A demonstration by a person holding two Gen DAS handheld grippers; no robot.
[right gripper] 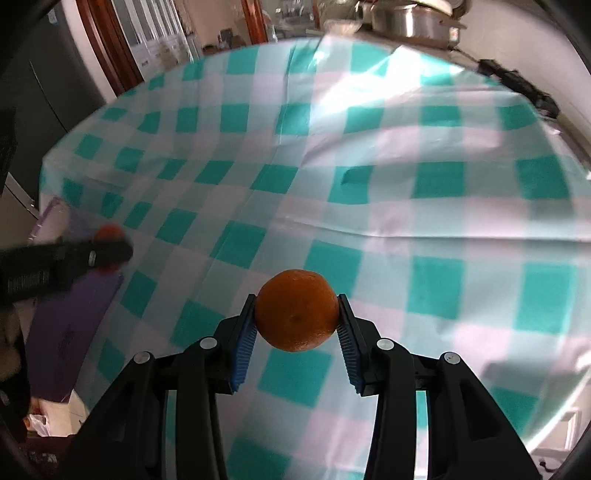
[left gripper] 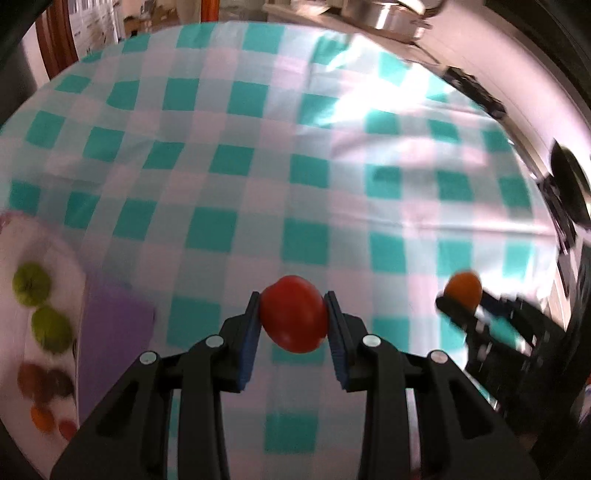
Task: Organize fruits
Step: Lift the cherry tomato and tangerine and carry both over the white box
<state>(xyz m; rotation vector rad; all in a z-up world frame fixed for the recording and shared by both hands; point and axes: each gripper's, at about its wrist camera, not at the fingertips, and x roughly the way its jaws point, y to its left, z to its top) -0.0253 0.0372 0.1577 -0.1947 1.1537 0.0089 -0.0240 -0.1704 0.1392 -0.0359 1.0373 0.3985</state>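
Left wrist view: the left tool [left gripper: 291, 317] holds a red tomato [left gripper: 293, 318] between its blue ribbed pads [left gripper: 248, 345], both pads pressed against the fruit's flanks. The tomato is smooth, glossy and slightly oblong, tilted in the grip, and is carried above the tabletop [left gripper: 295, 155], which is covered by a teal-and-white checked cloth. At lower left, a white surface [left gripper: 22, 236] bears two green round fruits [left gripper: 31, 283], several dark reddish ones [left gripper: 44, 382] and small orange and red ones; all are blurred. A purple sheet [left gripper: 110, 332] lies just beside it.

Right wrist view: the right tool [right gripper: 296, 317] grips an orange [right gripper: 296, 311] at the tips of its blue pads [right gripper: 243, 347]. The orange is round, deep orange with a dull, finely pitted skin and a small dark dimple facing the camera; it too is held above the checked cloth. The left tool appears at the left edge with the tomato just visible, over the purple sheet. A metal pot [right gripper: 413, 18] stands beyond the far edge of the tabletop.
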